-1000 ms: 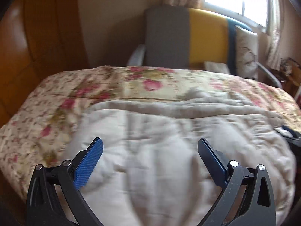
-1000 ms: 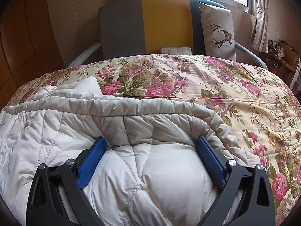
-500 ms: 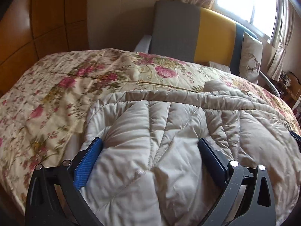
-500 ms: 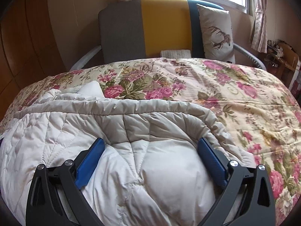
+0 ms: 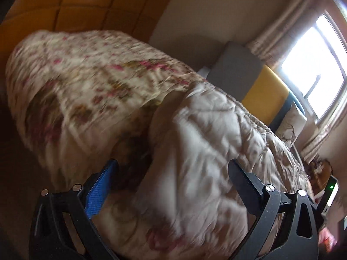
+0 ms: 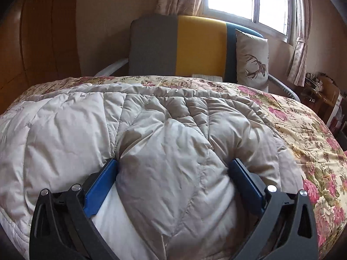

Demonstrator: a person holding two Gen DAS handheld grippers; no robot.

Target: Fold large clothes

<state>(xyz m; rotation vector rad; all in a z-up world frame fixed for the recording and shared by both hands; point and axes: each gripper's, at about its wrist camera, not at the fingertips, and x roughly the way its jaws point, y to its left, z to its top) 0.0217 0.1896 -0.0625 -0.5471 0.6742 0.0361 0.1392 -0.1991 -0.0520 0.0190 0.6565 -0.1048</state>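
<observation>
A large cream quilted down coat (image 6: 151, 140) lies spread on a floral bedspread (image 6: 303, 130). My right gripper (image 6: 173, 169) is wide open, its blue fingers (image 6: 102, 182) pressed into a puffy bulge of the coat near its front edge. In the blurred, tilted left wrist view the coat (image 5: 206, 140) runs along the bed, and my left gripper (image 5: 173, 171) is wide open at the coat's left end, with coat fabric between its jaws. The left blue finger (image 5: 102, 186) hangs over the bed's shadowed side.
A grey, yellow and blue sofa (image 6: 184, 47) with a deer-print cushion (image 6: 251, 62) stands behind the bed under a window (image 6: 249, 2). Wooden wall panels (image 6: 43, 43) lie to the left. A cluttered side table (image 6: 321, 91) stands at the right. The bedspread also shows in the left wrist view (image 5: 76, 82).
My left gripper has swung left and tilted sharply, now by the bed's left side with a blurred view. My right gripper has dropped lower and pushed forward into the coat. Both stay open.
</observation>
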